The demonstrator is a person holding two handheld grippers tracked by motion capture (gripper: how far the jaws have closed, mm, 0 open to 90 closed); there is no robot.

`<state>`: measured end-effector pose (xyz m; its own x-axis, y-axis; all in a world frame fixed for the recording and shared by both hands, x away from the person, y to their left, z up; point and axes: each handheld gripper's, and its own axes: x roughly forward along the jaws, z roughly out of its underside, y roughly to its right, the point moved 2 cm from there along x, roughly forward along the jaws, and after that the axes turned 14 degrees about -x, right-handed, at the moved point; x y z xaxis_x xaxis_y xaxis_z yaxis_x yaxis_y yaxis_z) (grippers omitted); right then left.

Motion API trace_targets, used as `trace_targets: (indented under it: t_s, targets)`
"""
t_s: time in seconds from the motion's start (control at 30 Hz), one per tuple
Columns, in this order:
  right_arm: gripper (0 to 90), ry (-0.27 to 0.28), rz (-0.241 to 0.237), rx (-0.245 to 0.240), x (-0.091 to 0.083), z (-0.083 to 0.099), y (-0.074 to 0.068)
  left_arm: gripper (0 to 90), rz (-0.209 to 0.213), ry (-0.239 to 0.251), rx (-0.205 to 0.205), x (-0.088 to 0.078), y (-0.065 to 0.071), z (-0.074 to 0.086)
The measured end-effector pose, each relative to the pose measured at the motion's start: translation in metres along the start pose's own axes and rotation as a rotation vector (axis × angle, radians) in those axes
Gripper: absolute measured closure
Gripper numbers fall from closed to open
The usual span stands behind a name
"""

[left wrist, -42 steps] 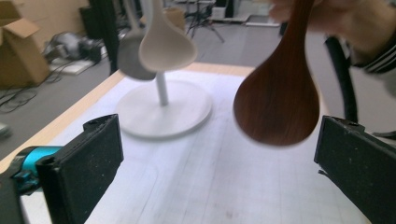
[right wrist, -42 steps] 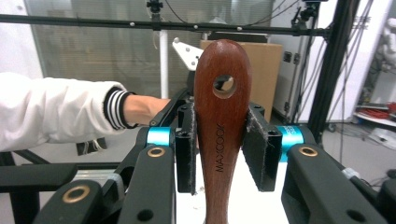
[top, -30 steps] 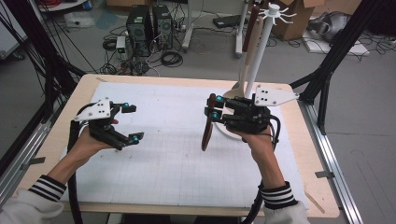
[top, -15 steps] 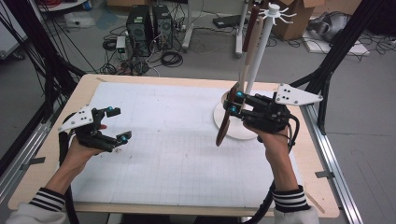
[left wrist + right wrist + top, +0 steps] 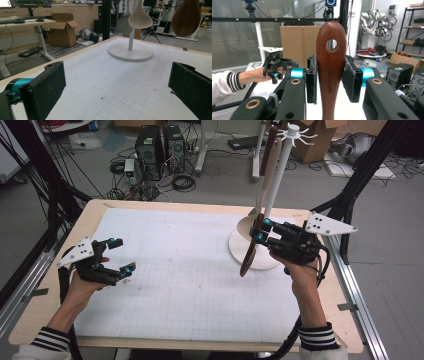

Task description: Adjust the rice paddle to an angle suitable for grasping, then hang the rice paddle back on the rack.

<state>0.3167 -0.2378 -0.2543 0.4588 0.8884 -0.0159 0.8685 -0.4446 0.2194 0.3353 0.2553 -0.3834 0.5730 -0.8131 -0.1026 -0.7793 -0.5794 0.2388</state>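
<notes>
High view: my right gripper (image 5: 259, 229) clamps the brown wooden spoon (image 5: 248, 260) just beside the rack's white base (image 5: 260, 257); my left gripper (image 5: 121, 256), jaws apart, holds nothing at the near left.

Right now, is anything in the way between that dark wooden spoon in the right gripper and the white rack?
Nothing visible: the wooden spoon held by the right gripper hangs over the rack's base, beside its pole.
</notes>
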Motion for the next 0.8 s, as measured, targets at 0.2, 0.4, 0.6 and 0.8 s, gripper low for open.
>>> trace_targets:
  t_s: [0.2, 0.4, 0.6, 0.8]
  targets:
    - [68.0, 0.007, 0.005, 0.001, 0.002, 0.0, 0.002, 1.7, -0.003, 0.008, -0.003, -0.001, -0.002, 0.001]
    - [68.0, 0.006, 0.022, 0.001, -0.001, -0.003, 0.003, 1.7, -0.006, 0.003, 0.01, -0.005, -0.003, 0.001]
    - [68.0, 0.001, 0.058, -0.002, -0.007, -0.008, 0.005, 1.7, -0.004, 0.038, -0.019, -0.012, -0.007, 0.004]
    - [68.0, -0.006, 0.118, 0.005, -0.015, -0.016, 0.009, 1.7, -0.006, 0.032, -0.03, -0.015, -0.009, 0.011]
